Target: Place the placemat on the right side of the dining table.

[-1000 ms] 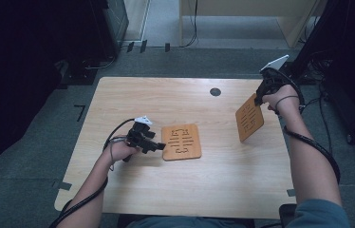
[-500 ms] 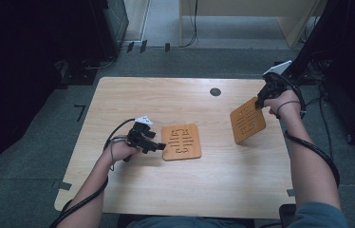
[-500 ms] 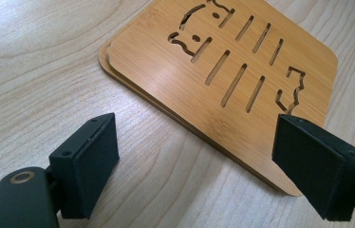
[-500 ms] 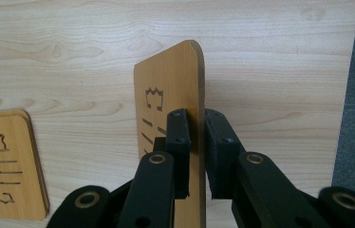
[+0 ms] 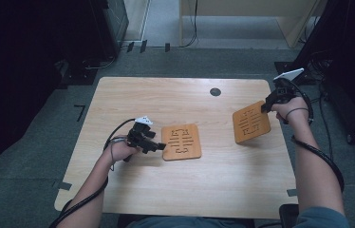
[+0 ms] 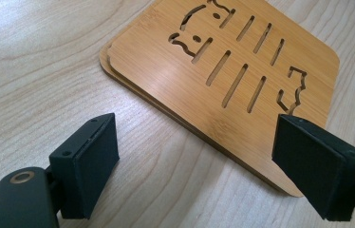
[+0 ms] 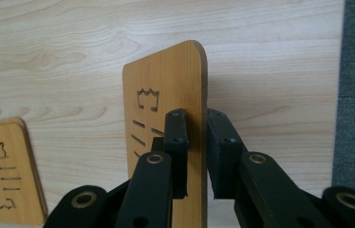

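High view first: we see a pale wooden tabletop (image 5: 180, 190) with two bamboo trivets on it or over it. Near the middle lies a flat trivet (image 5: 181, 141), its cut-out slots and small animal shapes facing up. Our left claw (image 5: 160, 147) sits just beside its left edge, resting low at the tabletop. From the left gripper view we see that claw's jaws spread wide, with nothing between them; the flat trivet (image 6: 223, 71) lies just ahead, and it looks like two boards stacked, one edge showing under the other.

Toward the right side, our right claw (image 5: 264, 107) holds a second trivet (image 5: 251, 124) tilted up on edge, its lower corner close to the tabletop; we cannot tell whether it touches. From the right gripper view the jaws are pinching this raised trivet (image 7: 166, 99) by its edge, one pad (image 7: 176, 137) on each face. A small dark round hole (image 5: 215, 91) marks the tabletop's far side.
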The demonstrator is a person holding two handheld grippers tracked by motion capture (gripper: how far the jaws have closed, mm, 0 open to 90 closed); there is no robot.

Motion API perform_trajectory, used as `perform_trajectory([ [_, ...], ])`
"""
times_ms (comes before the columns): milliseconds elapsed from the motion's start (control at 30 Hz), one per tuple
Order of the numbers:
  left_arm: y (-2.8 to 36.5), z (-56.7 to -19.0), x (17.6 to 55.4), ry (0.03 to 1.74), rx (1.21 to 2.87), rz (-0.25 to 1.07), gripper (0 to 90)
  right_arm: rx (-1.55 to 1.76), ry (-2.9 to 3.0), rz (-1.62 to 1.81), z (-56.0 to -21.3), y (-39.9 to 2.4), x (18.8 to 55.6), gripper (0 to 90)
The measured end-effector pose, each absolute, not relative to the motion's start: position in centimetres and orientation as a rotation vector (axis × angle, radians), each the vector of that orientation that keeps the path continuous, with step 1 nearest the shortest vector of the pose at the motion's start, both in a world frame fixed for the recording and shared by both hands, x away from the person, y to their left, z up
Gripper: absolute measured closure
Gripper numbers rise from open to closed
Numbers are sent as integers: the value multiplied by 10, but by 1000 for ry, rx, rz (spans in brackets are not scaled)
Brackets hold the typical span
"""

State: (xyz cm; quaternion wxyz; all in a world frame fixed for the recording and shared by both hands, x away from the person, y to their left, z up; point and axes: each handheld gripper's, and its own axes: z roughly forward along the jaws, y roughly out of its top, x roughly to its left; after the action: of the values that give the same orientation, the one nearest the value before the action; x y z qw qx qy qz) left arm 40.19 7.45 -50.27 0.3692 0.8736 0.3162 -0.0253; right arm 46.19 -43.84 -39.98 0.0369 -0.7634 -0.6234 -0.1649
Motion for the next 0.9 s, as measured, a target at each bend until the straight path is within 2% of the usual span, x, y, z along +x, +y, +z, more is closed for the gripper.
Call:
perform_trajectory([
  [400, 74, -503, 402, 807, 2244, -51, 145, -2367, -1866, -508, -417, -451, 457, 775],
  [900, 73, -503, 401, 799, 2249, -47, 145, -2386, -1891, -479, -429, -447, 457, 748],
])
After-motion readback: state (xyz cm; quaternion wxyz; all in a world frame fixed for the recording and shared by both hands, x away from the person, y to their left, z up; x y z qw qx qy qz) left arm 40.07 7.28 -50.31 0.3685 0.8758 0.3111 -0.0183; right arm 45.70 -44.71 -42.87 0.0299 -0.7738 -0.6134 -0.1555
